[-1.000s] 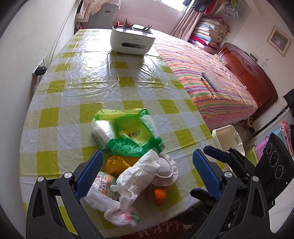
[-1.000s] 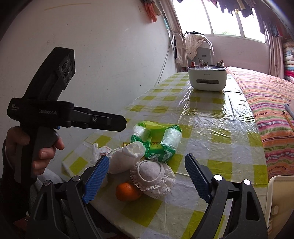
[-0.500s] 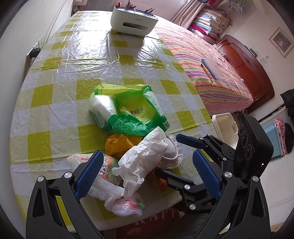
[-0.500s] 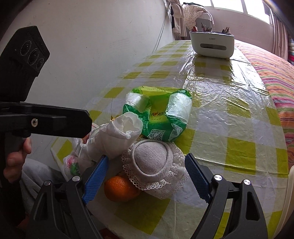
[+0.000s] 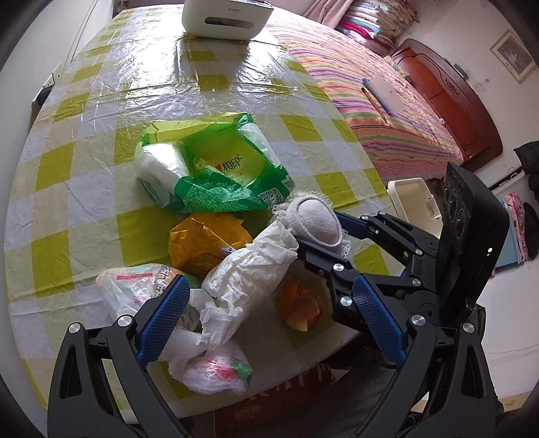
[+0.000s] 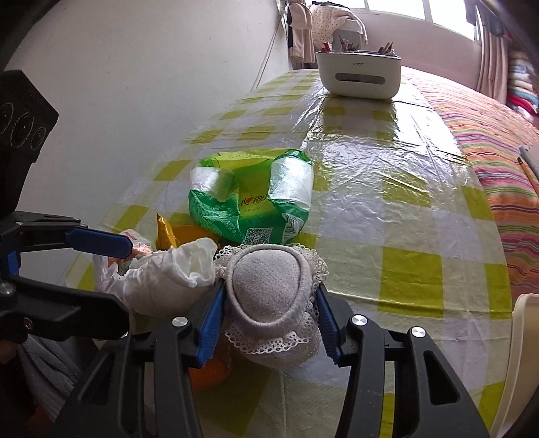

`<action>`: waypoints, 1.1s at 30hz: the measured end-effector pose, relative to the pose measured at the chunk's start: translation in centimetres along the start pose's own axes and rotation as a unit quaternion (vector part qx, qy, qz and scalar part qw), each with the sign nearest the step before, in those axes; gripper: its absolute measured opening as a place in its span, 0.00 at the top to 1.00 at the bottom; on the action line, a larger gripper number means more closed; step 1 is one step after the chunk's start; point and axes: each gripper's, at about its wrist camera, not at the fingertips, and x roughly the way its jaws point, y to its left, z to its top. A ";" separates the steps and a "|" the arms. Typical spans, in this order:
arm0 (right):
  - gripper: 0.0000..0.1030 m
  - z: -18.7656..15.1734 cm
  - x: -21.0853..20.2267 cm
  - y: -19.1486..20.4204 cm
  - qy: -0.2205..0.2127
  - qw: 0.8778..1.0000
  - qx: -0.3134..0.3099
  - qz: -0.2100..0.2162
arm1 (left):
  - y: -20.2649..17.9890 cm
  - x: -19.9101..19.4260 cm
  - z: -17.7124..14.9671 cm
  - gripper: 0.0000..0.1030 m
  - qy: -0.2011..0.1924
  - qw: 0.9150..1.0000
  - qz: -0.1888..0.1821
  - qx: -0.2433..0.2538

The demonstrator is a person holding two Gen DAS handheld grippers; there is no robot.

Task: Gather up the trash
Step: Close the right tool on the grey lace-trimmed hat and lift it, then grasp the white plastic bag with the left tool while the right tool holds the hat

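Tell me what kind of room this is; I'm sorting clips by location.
Most likely a bedroom in a home: a bed with a striped cover stands beside the checked table, with folded quilts stacked behind and clothes hanging by the window.

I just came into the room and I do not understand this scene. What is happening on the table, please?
A person is clearing a pile of trash from a table covered with a yellow checked cloth, using two handheld grippers. The right gripper is shut on a grey lace-trimmed sock at the near edge of the pile. The left gripper is open, with a crumpled white tissue between its fingers. A green plastic package, an orange wrapper and orange peel lie on the table.
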 end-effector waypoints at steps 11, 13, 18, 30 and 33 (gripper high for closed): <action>0.53 -0.1 -1.8 -1.2 -0.018 0.999 0.004 -0.033 | -0.5 -0.6 0.3 0.07 0.012 1.000 -0.021 0.016; 0.53 -0.1 -2.3 -1.8 -0.024 0.999 0.012 -0.036 | -0.5 -0.5 0.3 0.07 0.017 0.999 -0.027 0.018; 0.53 -0.2 -3.5 -3.7 -0.041 0.998 0.042 -0.038 | -1.2 0.9 -0.1 0.07 0.053 0.997 -0.041 0.024; 0.53 -0.4 -4.9 -5.1 -0.058 0.996 0.061 -0.030 | -3.2 2.0 -0.2 0.07 0.052 0.995 0.019 0.078; 0.53 -0.6 -4.9 -5.0 -0.059 0.996 0.059 -0.030 | -2.5 2.6 0.5 0.07 0.058 0.995 0.039 0.075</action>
